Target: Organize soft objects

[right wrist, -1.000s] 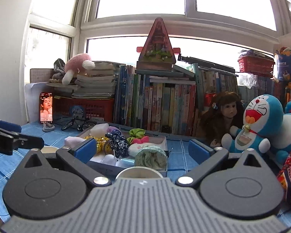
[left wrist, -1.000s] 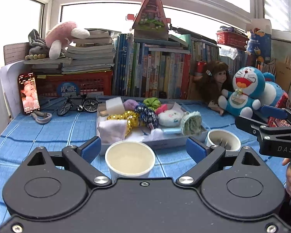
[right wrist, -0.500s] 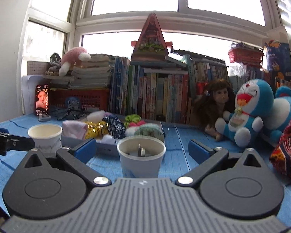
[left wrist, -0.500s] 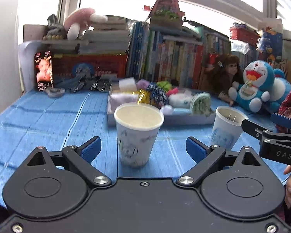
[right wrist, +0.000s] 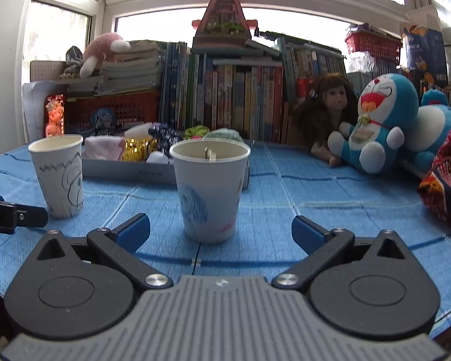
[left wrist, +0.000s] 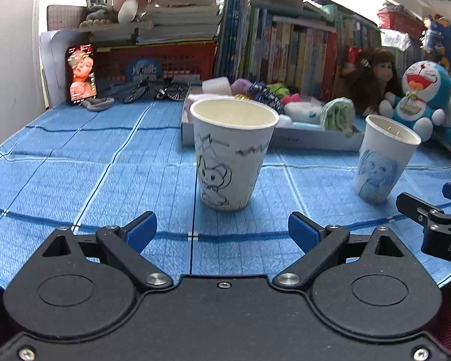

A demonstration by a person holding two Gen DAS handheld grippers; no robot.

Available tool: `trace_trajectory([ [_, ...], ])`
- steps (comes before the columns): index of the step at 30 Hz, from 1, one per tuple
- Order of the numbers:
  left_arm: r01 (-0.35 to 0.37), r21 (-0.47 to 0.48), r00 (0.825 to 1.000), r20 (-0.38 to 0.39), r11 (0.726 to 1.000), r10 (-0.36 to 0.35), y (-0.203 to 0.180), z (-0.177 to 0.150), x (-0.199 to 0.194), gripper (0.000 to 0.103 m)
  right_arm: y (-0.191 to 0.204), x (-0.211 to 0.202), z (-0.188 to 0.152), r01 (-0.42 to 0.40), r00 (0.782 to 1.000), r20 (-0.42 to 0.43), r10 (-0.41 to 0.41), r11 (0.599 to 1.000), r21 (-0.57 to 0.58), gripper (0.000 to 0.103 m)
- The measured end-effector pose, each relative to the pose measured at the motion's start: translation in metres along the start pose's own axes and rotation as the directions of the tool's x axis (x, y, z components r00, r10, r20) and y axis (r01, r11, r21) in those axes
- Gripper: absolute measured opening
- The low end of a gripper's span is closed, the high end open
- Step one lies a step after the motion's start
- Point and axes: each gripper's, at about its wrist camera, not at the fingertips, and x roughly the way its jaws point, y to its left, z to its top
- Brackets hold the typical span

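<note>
Two grippers, left gripper and right gripper, are gaping empty; you are facing a cup each, so reach past to the tray for soft things.

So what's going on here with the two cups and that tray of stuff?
A person holds two grippers low over a blue cloth, each facing a paper cup. The left gripper lines up on the cup with a black doodle, the right gripper on the cup with a blue drawing. Both sets of jaws are open and touch nothing. The soft items sit in the tray behind the cups.
</note>
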Motion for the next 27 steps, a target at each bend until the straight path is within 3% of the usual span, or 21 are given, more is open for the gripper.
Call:
trace_trajectory([
  [6, -0.032, -0.023, 0.999, -0.042, 0.999, 0.031, -0.001, -0.006, 0.016, 0.094, 0.008, 0.006, -0.010, -0.015, 0.999, -0.041, 0.015, 1.000, 0.006, 0.103],
  [15, -0.062, 0.012, 0.997, -0.038, 0.998, 0.062, -0.008, -0.010, 0.025, 0.101, 0.012, 0.017, -0.020, -0.009, 0.994, -0.108, 0.011, 1.000, 0.016, 0.103],
  [27, -0.060, 0.026, 0.997, -0.037, 0.998, 0.061, -0.009, -0.012, 0.026, 0.103, 0.013, 0.020, -0.021, -0.011, 0.993, -0.119, 0.012, 1.000, 0.010, 0.103],
])
